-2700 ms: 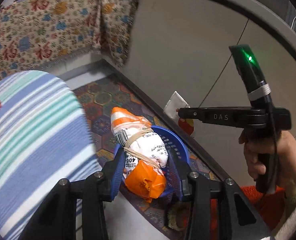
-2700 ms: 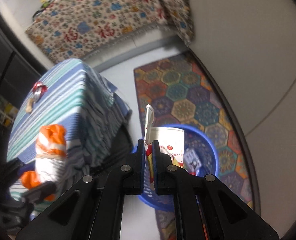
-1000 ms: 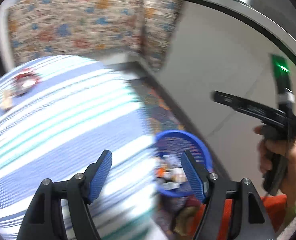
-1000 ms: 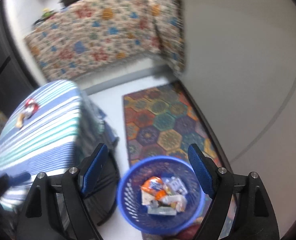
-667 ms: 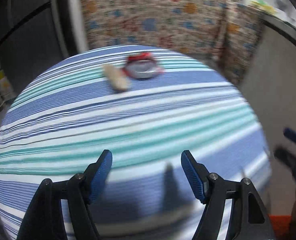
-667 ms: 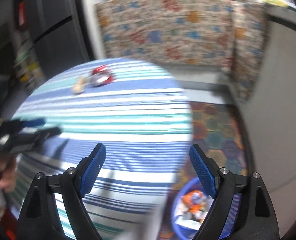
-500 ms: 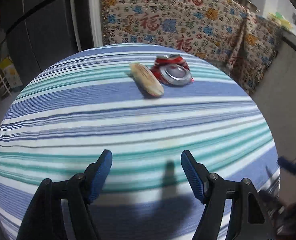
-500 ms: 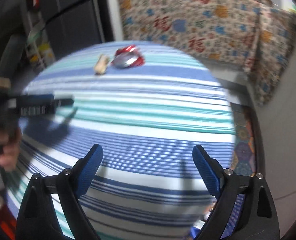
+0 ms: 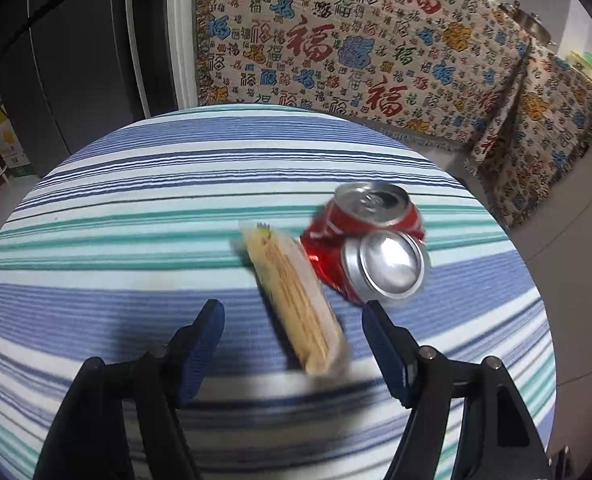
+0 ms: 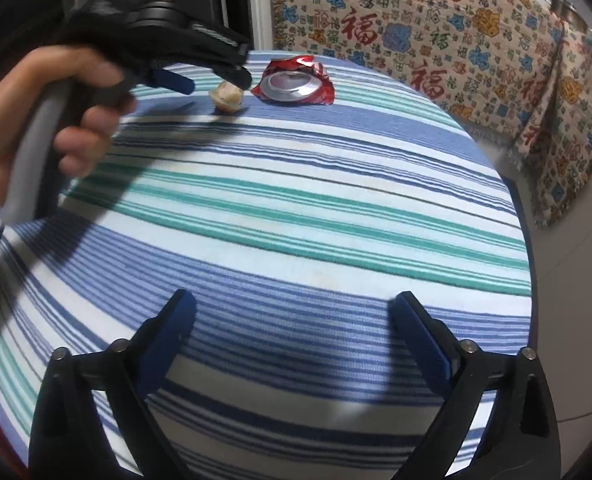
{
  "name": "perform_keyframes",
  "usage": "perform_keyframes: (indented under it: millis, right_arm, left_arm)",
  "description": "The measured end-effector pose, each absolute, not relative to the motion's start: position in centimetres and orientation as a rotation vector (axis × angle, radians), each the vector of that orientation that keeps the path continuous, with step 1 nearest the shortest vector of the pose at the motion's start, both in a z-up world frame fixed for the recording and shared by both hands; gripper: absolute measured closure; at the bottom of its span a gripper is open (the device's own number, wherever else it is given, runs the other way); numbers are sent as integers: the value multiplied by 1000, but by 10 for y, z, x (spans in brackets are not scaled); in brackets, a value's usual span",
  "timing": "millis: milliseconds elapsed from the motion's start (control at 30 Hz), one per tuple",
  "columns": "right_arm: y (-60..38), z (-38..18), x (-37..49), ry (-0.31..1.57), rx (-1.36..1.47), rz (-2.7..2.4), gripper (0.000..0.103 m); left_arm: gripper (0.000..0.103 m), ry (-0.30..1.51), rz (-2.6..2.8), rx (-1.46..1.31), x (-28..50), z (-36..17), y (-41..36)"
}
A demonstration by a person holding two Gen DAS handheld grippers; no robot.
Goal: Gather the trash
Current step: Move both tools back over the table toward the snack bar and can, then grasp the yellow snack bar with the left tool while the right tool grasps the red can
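Note:
A yellowish snack packet lies on the striped round table, with a crushed red can touching its right side. My left gripper hovers over the packet's near end, open, pads apart from it. In the right wrist view the same can and packet lie at the table's far side, and the left gripper, held by a hand, reaches over them. My right gripper hangs above the near part of the table, jaws opening wide with nothing between them.
A patterned cloth with red characters hangs behind the table. A dark cabinet stands at the back left. Grey floor shows to the right of the table's edge.
Both grippers swung from the blue basket on the floor to over the table. The left one closed in on the packet and can. The right gripper's jaws spread wider.

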State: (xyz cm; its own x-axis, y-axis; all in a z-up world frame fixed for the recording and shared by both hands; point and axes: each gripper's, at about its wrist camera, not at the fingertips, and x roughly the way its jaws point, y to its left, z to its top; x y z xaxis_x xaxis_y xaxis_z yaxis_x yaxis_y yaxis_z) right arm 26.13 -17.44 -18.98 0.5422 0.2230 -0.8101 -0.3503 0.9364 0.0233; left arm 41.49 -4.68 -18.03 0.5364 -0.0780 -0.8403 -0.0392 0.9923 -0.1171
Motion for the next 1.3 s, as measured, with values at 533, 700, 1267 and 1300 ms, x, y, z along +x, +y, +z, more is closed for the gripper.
perform_keyframes:
  millis: [533, 700, 1267, 1300]
  right_arm:
    - [-172, -191, 260, 941, -144, 334, 1]
    - [-173, -191, 260, 941, -142, 329, 1]
    - [-189, -162, 306, 900, -102, 339, 4]
    - [-187, -157, 320, 889, -108, 351, 5]
  left_arm:
    - [82, 988, -126, 113, 349, -169, -22]
    - [81, 992, -105, 112, 291, -170, 6]
    - [12, 935, -21, 17, 280, -202, 34]
    - [11, 935, -22, 17, 280, -201, 34]
